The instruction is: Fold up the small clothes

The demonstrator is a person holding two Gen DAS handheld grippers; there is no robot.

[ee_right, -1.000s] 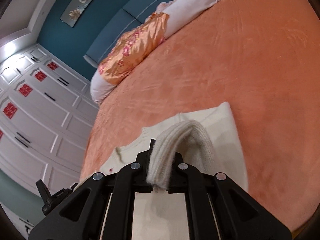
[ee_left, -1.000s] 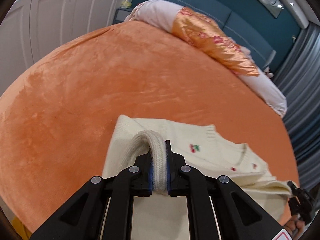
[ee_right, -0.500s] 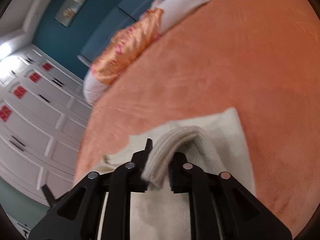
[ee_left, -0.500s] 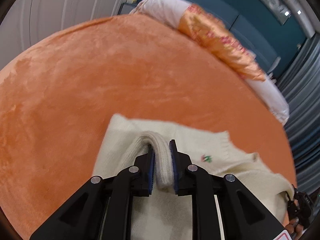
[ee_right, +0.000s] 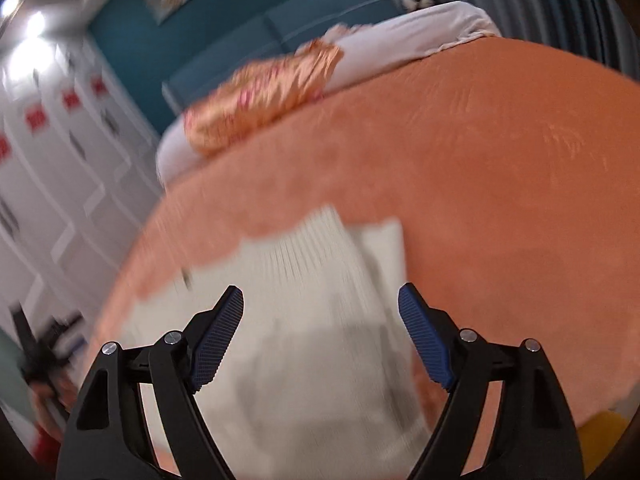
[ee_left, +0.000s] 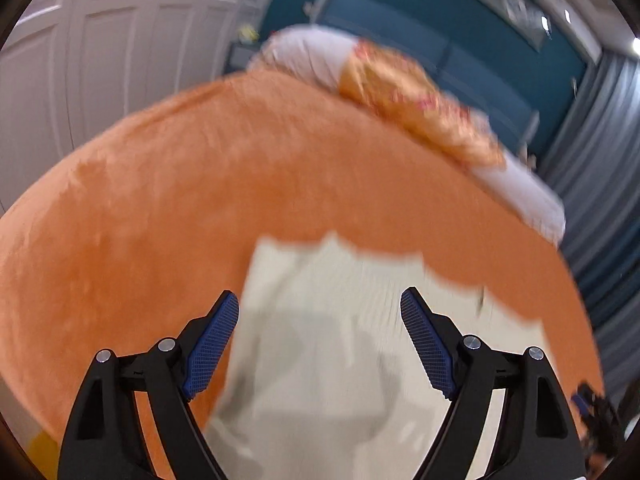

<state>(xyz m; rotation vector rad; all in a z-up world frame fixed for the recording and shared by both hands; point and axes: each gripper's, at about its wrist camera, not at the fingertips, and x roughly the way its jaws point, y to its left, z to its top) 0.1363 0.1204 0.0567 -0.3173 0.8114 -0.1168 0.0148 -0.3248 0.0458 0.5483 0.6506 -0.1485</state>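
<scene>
Left tongs (ee_left: 320,308): opening, nothing gripped
Right tongs (ee_right: 320,306): opening, nothing gripped
Cream knit sweater (ee_left: 332,320): lay on orange bed (ee_left: 140,208)
Progress: one fold apparently laid; further folds probably left

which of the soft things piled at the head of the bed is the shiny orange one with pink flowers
The satin pillow lying on top of the plain white bedding. Its glossy orange-gold fabric with pink blossoms sets it apart; the bedding is matte and unpatterned.

A home bedroom: beyond the fingers lies a bed (ee_left: 200,200) under an orange cover, pillows (ee_left: 420,100) against a teal headboard (ee_left: 440,40), white wardrobe doors (ee_left: 100,60) beside.
</scene>
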